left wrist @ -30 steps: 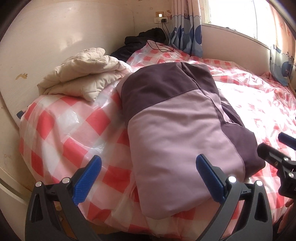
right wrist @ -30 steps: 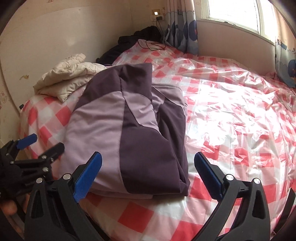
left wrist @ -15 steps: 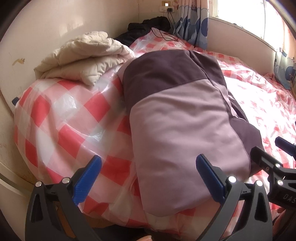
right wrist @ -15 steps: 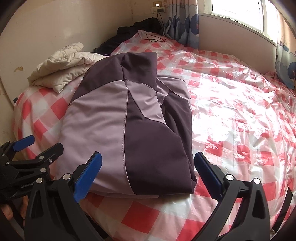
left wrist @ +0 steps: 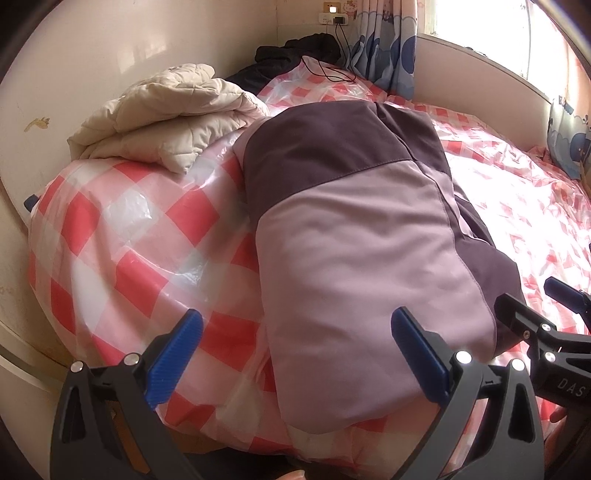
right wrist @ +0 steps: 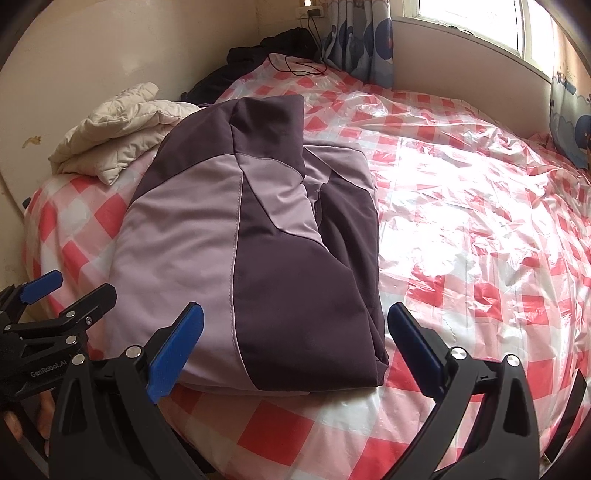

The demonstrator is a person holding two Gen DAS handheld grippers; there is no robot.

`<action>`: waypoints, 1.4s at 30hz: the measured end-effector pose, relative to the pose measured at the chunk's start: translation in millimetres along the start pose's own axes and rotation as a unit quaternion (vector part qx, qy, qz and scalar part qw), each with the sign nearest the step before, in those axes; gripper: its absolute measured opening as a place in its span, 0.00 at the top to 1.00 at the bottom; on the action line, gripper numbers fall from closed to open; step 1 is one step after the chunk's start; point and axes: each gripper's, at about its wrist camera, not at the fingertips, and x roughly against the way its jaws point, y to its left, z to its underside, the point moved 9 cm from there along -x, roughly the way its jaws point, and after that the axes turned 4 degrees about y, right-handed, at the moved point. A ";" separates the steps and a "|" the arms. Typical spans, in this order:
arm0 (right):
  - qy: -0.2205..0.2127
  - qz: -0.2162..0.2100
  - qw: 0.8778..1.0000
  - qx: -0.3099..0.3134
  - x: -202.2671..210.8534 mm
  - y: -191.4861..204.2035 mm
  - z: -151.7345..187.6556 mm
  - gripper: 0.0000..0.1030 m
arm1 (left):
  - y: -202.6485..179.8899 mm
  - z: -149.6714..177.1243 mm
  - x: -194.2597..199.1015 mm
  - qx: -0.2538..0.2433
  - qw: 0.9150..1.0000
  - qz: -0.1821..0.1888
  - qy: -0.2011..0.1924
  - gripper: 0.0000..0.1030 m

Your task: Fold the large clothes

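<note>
A two-tone purple jacket (right wrist: 255, 254) lies folded into a thick oblong on the near left part of the bed (right wrist: 480, 229), its lilac panel toward the bed's left edge and the dark plum panel on the right. The bed is covered by a red-and-white checked sheet under crinkled clear plastic (left wrist: 122, 236).

The left hand-held gripper (left wrist: 295, 350) hovers at the near edge of the bed with its blue-padded fingers spread wide, holding nothing; the jacket's rounded lilac end sits between and just past them. The right hand-held gripper (right wrist: 295, 343) is likewise spread wide and empty, poised over the jacket's near dark corner. Each shows at the edge of the other's view, just beside the garment.

Beyond the jacket on the left, a cream quilted coat (left wrist: 173, 114) is heaped against the wall, touching or nearly touching the jacket's far corner. Further back a black garment (right wrist: 266, 48) is bunched in the corner, with a dark cable (right wrist: 295, 66) trailing from a wall socket (left wrist: 332, 16) onto the bed. A blue-patterned curtain (left wrist: 384, 40) hangs beside the bright window (right wrist: 469, 18). Nothing lies on the open stretch of bed to the jacket's right
</note>
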 end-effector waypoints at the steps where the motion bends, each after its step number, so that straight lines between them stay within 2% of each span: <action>1: 0.000 -0.001 1.000 0.000 0.2 0.0 0.2 0.07 | -0.3 -0.1 0.4 0.001 1.000 0.003 0.001 0.05; 17: 0.006 -0.007 1.000 0.004 -3.0 -2.2 2.0 0.07 | 0.0 -0.9 3.7 0.005 1.000 0.004 -0.001 0.05; 23: 0.008 -0.012 1.000 0.005 -3.9 -3.1 2.2 0.06 | -1.6 -1.1 5.4 0.011 1.000 0.021 -0.003 0.05; 35: 0.007 -0.016 1.000 0.005 -3.4 -3.1 2.2 0.06 | -0.1 -1.4 3.2 0.004 1.000 -0.005 0.004 0.05; 42: 0.010 -0.021 1.000 0.005 -3.8 -2.8 2.5 0.07 | 1.1 -1.5 0.8 0.004 1.000 -0.003 0.011 0.05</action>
